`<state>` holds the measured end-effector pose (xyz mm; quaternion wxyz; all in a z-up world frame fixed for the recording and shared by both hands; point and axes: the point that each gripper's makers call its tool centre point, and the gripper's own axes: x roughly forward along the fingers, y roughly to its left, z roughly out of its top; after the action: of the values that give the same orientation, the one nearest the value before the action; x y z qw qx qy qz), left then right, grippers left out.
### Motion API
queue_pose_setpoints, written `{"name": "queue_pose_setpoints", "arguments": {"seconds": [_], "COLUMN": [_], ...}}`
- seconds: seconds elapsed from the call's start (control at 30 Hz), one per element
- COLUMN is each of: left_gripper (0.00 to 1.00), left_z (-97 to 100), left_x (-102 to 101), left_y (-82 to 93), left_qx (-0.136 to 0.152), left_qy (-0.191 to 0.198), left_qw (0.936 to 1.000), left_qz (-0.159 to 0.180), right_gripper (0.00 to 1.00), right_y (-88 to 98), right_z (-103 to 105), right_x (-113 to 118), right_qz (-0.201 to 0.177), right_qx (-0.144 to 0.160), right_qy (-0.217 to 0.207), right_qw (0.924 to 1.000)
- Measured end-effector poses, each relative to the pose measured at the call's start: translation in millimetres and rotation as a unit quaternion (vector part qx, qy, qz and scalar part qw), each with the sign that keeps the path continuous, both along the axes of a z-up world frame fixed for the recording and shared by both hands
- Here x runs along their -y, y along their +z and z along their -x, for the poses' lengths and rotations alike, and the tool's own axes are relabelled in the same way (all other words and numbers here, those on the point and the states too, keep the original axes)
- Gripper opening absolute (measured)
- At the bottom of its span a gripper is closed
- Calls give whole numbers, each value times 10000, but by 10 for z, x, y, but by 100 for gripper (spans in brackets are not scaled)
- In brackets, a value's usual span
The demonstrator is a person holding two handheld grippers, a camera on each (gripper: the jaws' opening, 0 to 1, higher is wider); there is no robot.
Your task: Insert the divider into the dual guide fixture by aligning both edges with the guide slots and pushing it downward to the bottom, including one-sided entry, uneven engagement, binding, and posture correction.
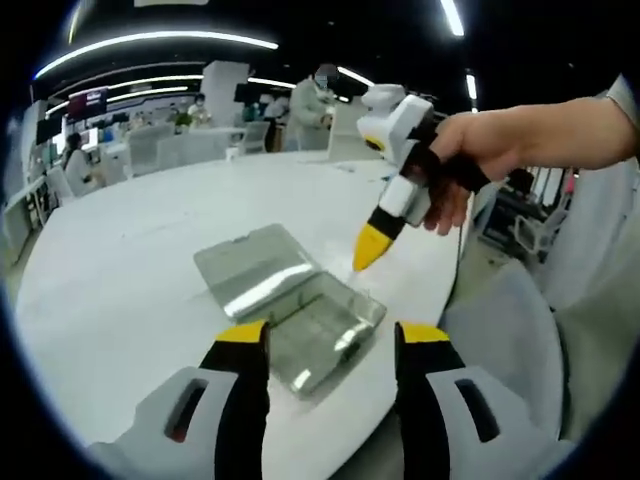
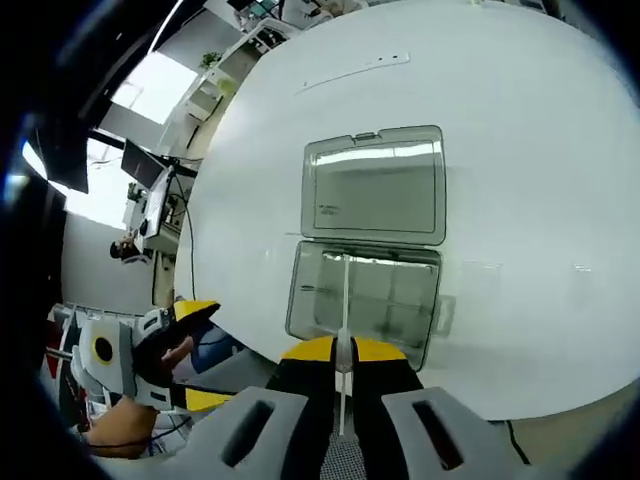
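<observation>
The thin clear plastic divider strip [image 2: 344,330], pinched edge-on in the right gripper [image 2: 343,352], hangs above the open transparent hinged case [image 2: 372,240] on the white table [image 2: 520,150]. It looks light, stiff, slippery; hold near its top. The left gripper [image 1: 330,335] stands released.

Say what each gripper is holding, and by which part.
The right gripper is shut on the divider, a thin clear strip, pinched at its near end above the open box. The left gripper is open, holding nothing.

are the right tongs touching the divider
Touching: in the right gripper view the right tongs are shut on the thin divider, standing over the open clear box.
</observation>
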<state>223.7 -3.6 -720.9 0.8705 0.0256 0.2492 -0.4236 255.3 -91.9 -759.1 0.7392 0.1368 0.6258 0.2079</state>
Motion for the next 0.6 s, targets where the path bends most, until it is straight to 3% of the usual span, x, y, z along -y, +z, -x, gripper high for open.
{"name": "queue_pose_setpoints", "arguments": {"seconds": [0.27, 0.6], "left_gripper": [59, 63], "left_z": [29, 74], "left_x": [-33, -25], "left_y": [-68, -134], "left_qx": [2, -79], "left_qy": [17, -9], "left_qw": [9999, 9999], "left_qz": [-117, -129], "right_gripper": [0, 0], "right_y": [-135, -226], "right_z": [-24, -28], "right_x": [20, 27], "right_qz": [413, 670], "right_qx": [-170, -263], "right_qy": [-111, -214], "right_qw": [9989, 9972]}}
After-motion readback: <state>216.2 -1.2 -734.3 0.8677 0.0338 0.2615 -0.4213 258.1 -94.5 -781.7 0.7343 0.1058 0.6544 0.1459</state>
